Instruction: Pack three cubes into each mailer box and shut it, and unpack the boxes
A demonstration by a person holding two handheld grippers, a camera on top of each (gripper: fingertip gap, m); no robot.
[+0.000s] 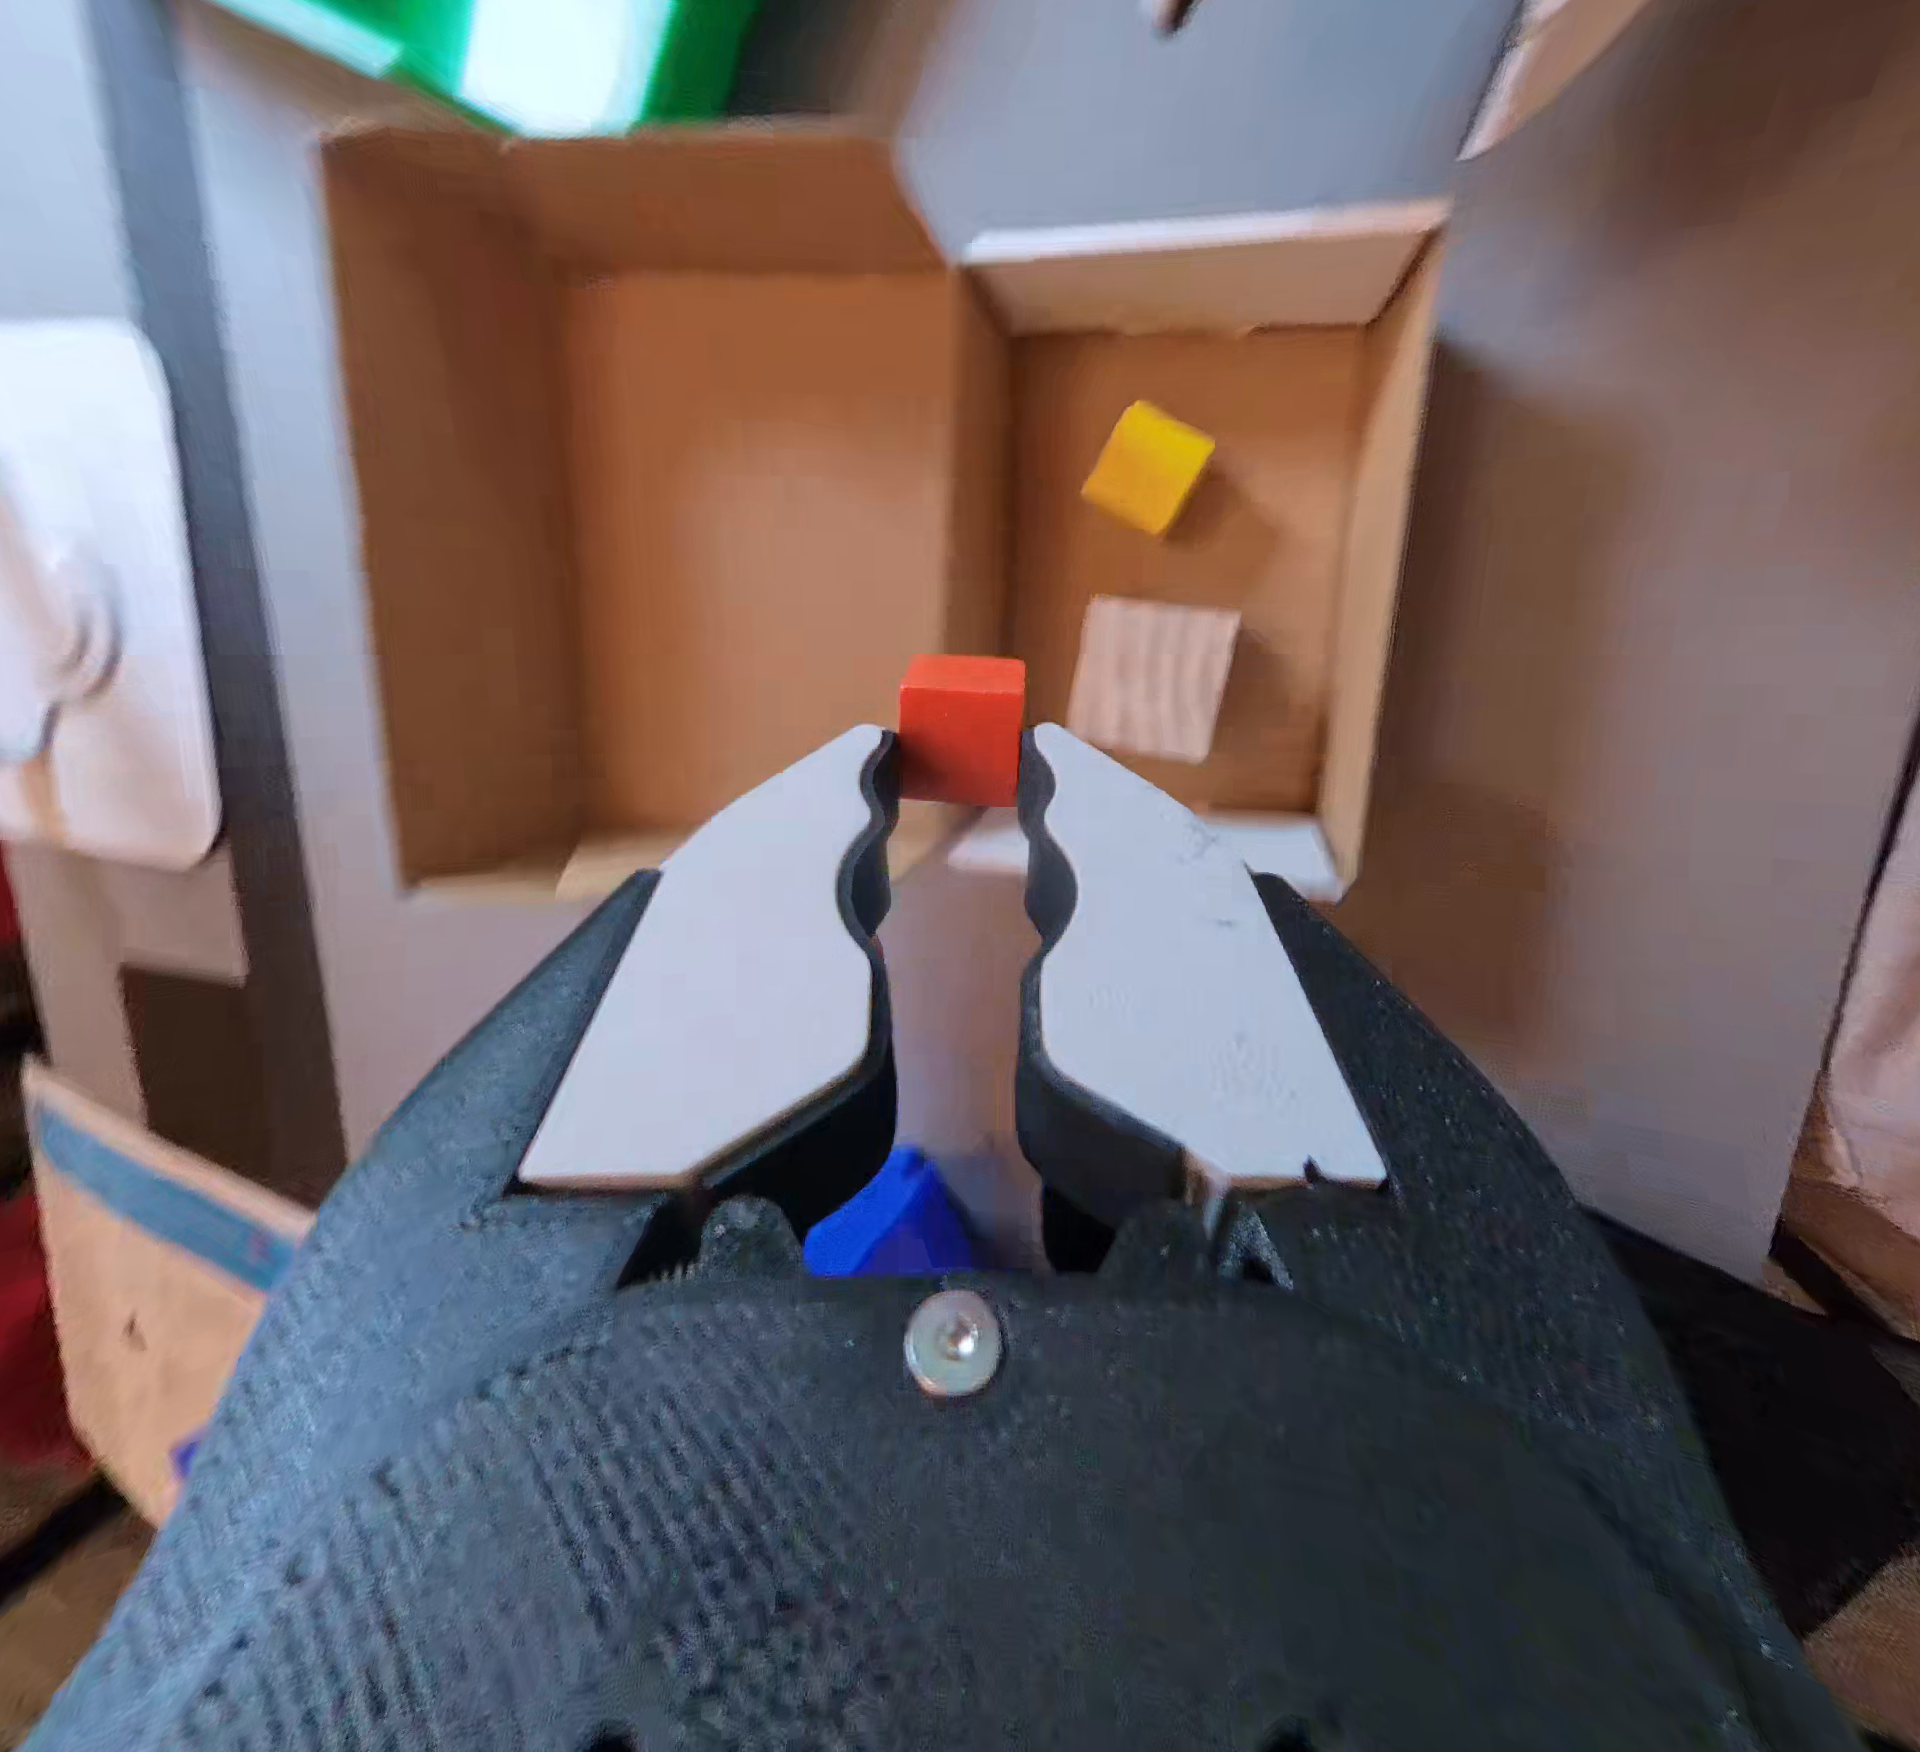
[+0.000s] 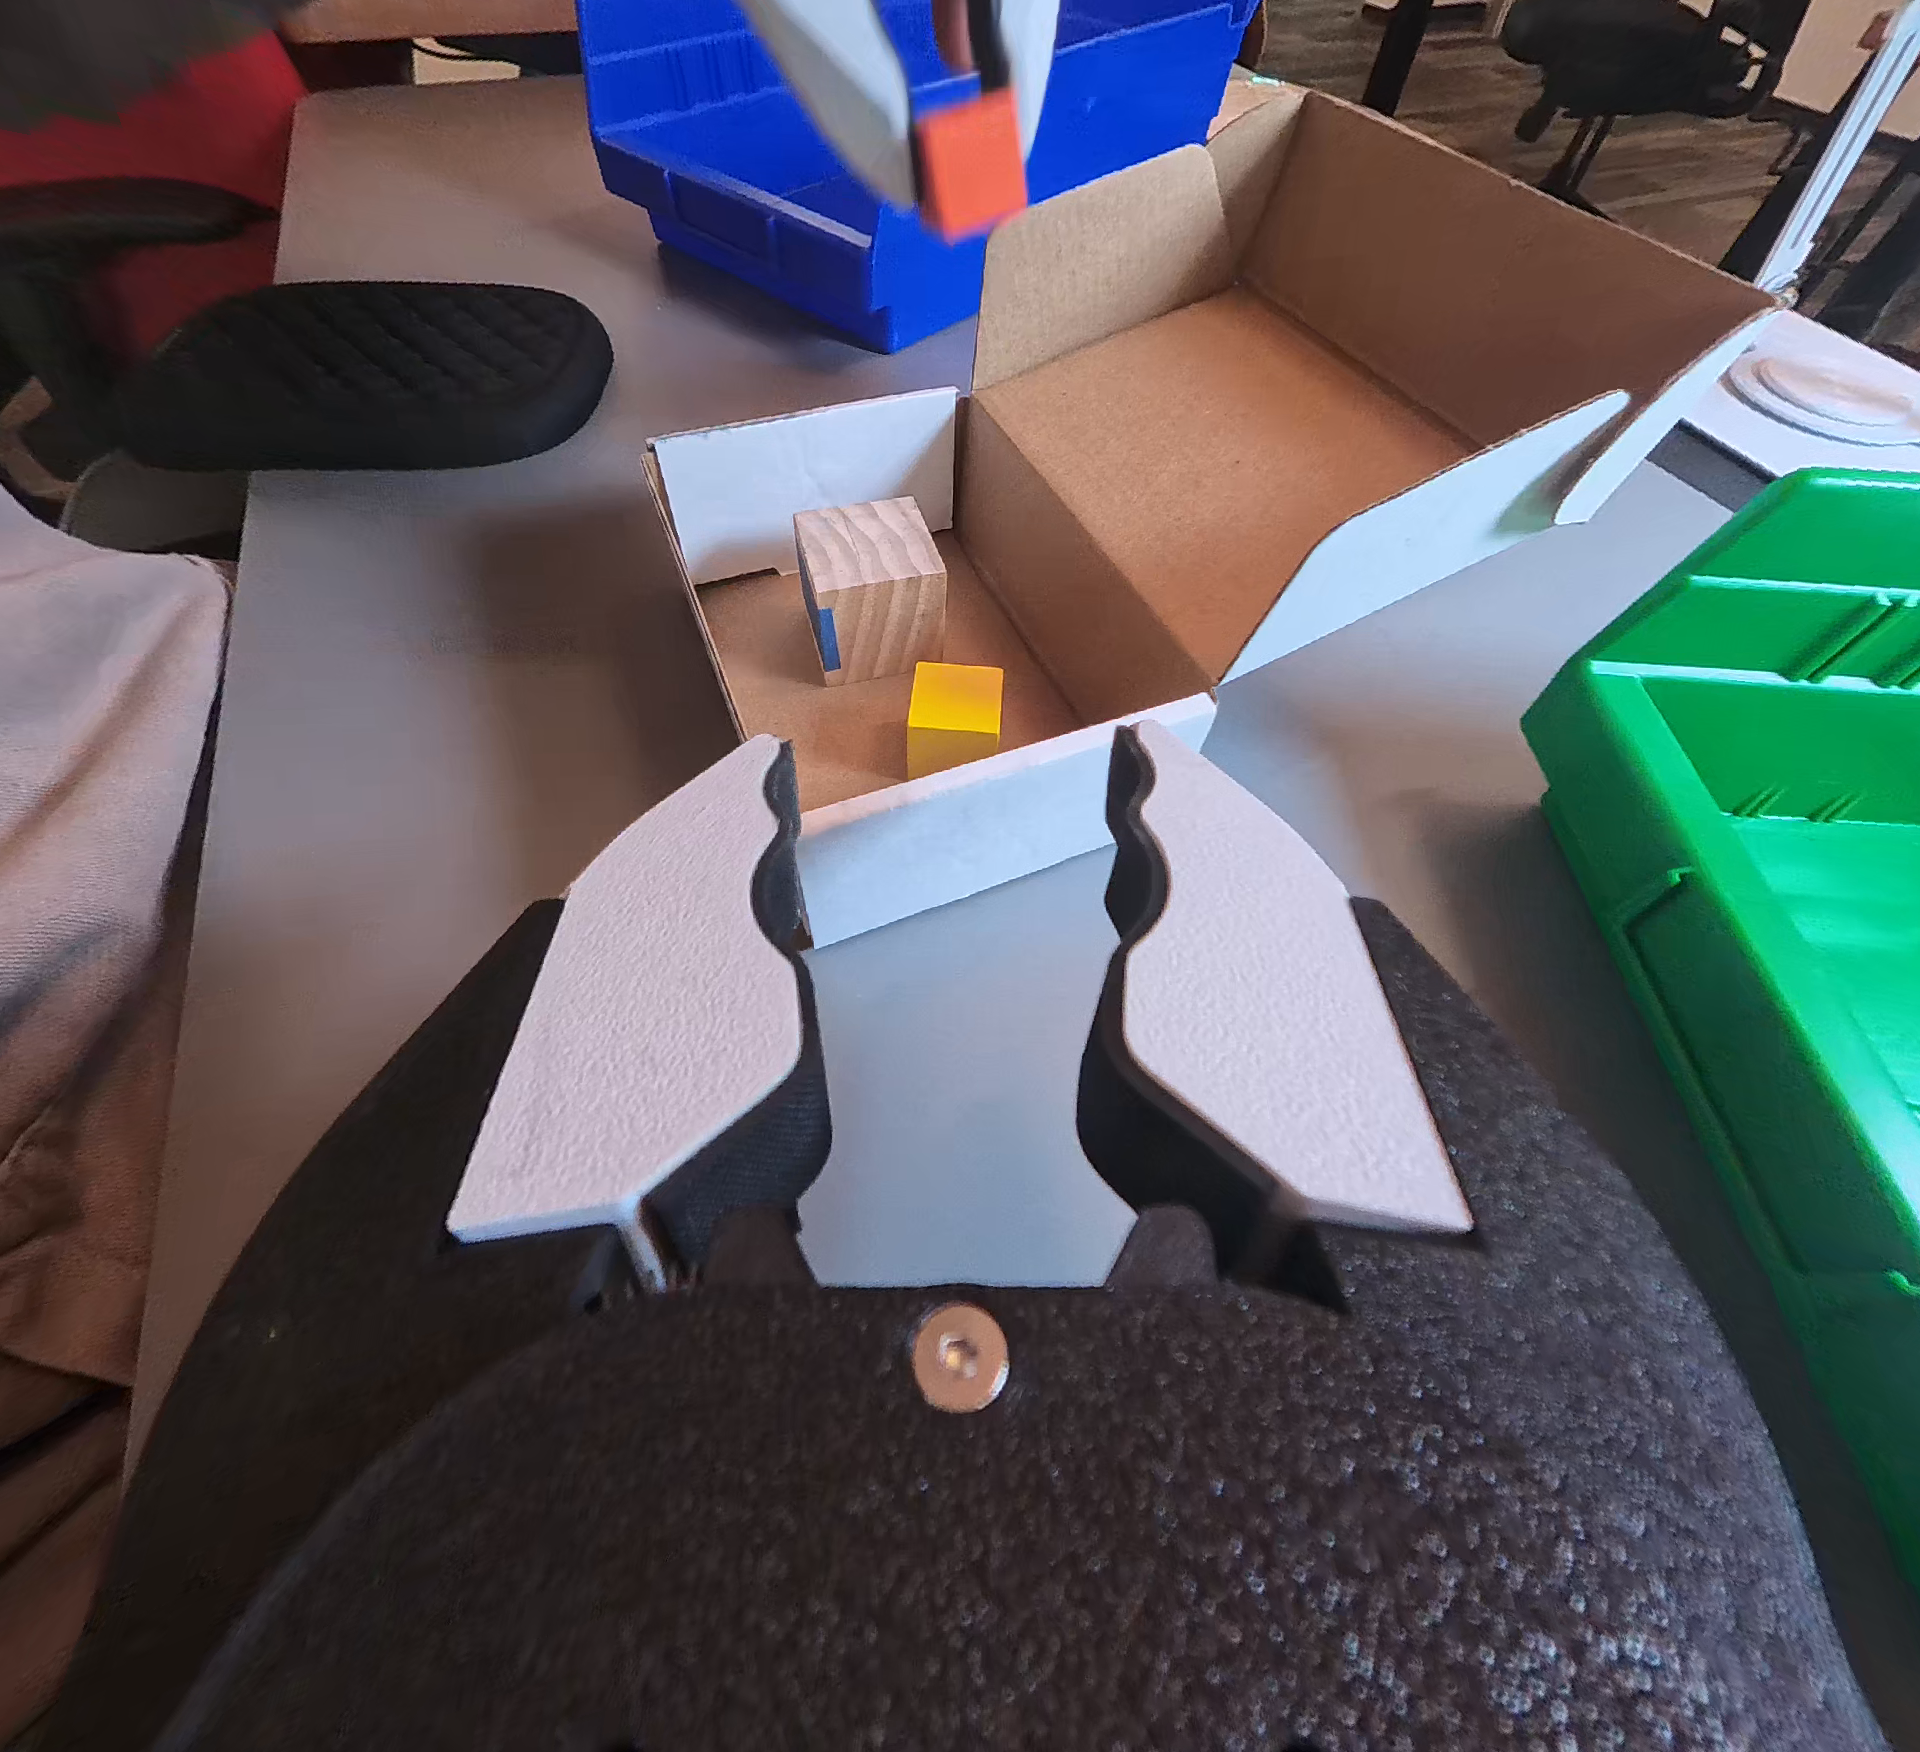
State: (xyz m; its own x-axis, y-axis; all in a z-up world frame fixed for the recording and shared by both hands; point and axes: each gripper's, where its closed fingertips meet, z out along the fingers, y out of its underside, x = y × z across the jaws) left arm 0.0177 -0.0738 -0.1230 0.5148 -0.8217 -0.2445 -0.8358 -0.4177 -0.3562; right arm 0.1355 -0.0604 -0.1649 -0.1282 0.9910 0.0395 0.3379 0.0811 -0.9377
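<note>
My left gripper (image 1: 958,738) is shut on an orange-red cube (image 1: 961,746) and holds it in the air above the open mailer box (image 1: 1374,559). A yellow cube (image 1: 1148,468) and a larger plain wooden cube (image 1: 1153,679) lie in the box's tray. The box lid (image 1: 727,497) lies open beside the tray. In the right wrist view the left gripper's fingers (image 2: 821,19) hang at the top with the orange-red cube (image 2: 971,159). My right gripper (image 2: 956,752) is open and empty, its tips at the box's near white wall (image 2: 935,855). The wooden cube (image 2: 878,585) and yellow cube (image 2: 954,715) show beyond it.
A blue bin (image 2: 748,144) stands behind the box and a green bin (image 2: 1766,819) to its right on the grey table (image 2: 436,663). A black chair armrest (image 2: 364,372) sits at the table's left edge. A person's clothing shows at the far left. The left gripper's tips are roughly 15 cm from the right gripper's.
</note>
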